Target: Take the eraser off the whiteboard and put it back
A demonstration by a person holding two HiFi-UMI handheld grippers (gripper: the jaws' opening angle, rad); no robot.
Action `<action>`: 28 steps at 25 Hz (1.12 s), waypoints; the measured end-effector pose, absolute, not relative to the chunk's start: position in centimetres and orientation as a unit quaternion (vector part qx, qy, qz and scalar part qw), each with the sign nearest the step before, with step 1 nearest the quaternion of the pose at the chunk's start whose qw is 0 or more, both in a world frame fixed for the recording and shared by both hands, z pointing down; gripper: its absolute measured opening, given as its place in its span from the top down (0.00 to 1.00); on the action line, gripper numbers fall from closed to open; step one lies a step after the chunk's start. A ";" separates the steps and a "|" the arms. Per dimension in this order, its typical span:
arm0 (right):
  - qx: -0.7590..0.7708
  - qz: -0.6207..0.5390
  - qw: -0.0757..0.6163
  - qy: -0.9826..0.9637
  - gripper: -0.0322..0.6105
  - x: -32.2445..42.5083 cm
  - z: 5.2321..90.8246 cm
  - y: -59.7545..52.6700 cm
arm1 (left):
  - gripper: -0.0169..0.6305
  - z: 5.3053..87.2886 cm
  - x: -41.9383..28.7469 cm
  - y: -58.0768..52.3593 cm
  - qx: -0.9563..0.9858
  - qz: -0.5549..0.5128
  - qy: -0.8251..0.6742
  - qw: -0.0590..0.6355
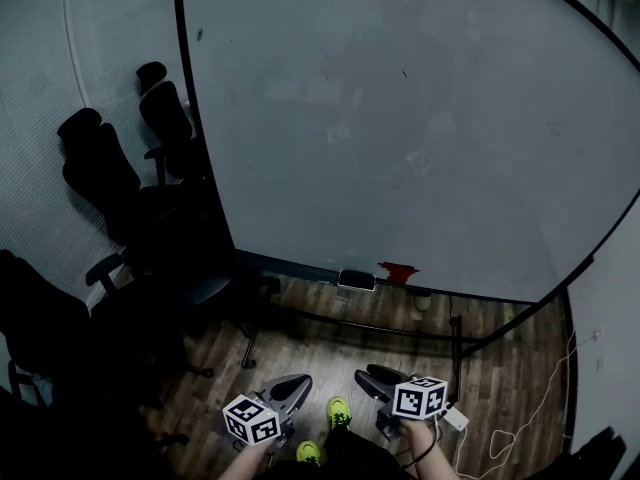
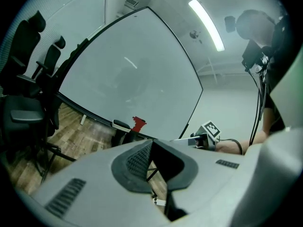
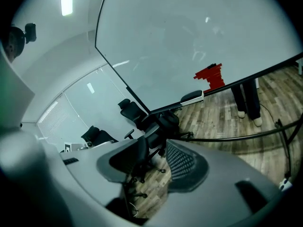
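Note:
The eraser (image 1: 356, 279), white with a dark top, rests on the tray at the bottom edge of the large whiteboard (image 1: 400, 118), next to a red patch (image 1: 398, 271). Both grippers are low at the near edge of the head view, well short of the board. My left gripper (image 1: 287, 392) points toward the board with its fingertips together and nothing between them. My right gripper (image 1: 374, 377) has its jaws apart, and they are empty. The left gripper view shows the eraser (image 2: 121, 125) ahead on the tray. The right gripper view shows the eraser (image 3: 192, 97) up and to the right of the jaws.
Black office chairs (image 1: 110, 178) crowd the left side by the wall. The board's dark stand bars (image 1: 380, 328) run over the wooden floor. A white power strip (image 1: 455, 418) and cable lie at the right. The person's yellow-green shoes (image 1: 338, 411) are between the grippers.

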State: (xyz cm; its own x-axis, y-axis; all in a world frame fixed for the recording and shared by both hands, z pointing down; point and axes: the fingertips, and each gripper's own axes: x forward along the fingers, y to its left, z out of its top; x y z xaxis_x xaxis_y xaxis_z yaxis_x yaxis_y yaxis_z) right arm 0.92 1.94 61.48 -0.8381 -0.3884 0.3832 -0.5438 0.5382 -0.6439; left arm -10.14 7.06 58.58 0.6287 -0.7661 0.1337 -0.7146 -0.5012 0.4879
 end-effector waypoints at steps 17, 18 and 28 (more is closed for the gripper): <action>0.239 0.327 0.091 -0.910 0.92 0.2 57.8 4.5 | 0.96 56.5 -8.1 8.4 0.877 -0.046 -0.412 0.241; 0.235 0.321 0.092 -0.913 0.93 0.3 57.6 4.6 | 0.96 56.4 -7.7 8.5 0.878 -0.046 -0.410 0.241; 0.232 0.294 0.092 -0.922 0.92 1.5 57.4 4.8 | 0.96 57.1 -5.6 9.2 0.875 -0.041 -0.414 0.247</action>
State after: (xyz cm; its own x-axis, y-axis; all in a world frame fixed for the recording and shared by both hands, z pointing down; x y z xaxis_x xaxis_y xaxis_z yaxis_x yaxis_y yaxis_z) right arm 1.48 4.78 57.37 -0.8749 -0.3747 0.3067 -0.4831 0.7188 -0.4999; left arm -5.59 9.23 57.10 0.6538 -0.7449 0.1332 -0.7047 -0.5353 0.4656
